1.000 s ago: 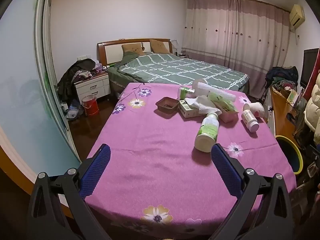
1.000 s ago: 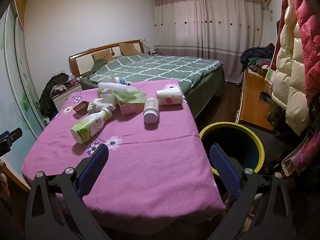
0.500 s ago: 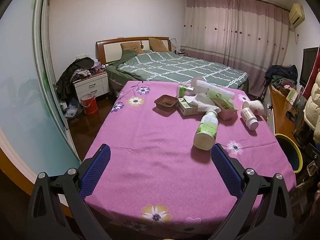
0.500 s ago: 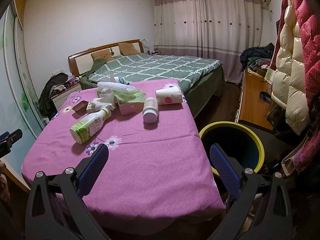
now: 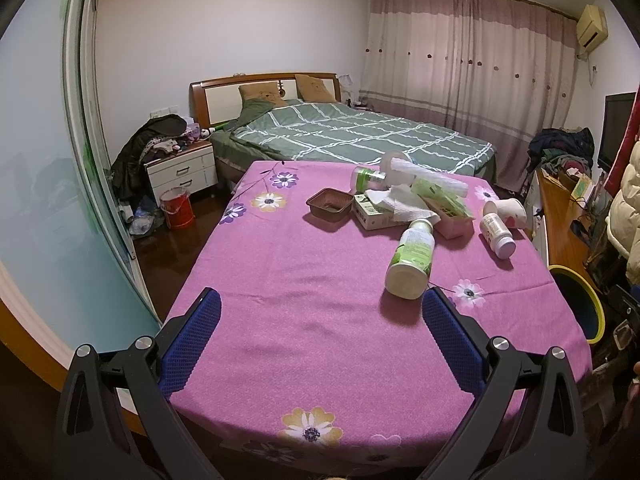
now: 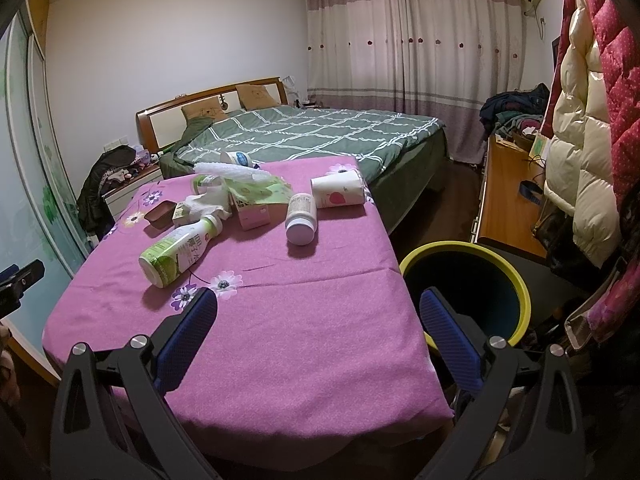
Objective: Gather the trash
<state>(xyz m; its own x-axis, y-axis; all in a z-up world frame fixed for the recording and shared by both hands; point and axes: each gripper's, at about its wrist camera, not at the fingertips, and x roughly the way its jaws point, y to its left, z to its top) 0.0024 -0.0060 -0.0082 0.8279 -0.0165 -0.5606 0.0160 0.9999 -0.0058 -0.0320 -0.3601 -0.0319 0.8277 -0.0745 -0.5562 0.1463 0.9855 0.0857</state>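
Trash lies on a table with a purple flowered cloth: a green-and-white bottle on its side, a white pill bottle, a paper cup, a brown tray, boxes, tissue and wrappers. A yellow-rimmed bin stands at the table's right. My left gripper is open and empty above the near table edge. My right gripper is open and empty near the table's right corner.
A bed with a green checked cover stands behind the table. A wooden desk and hanging coats are on the right. A nightstand and red bucket are on the left by a sliding door.
Both views have shifted only slightly; the left gripper has drifted a little relative to the table. Nothing on the table has moved. Both grippers stay open.
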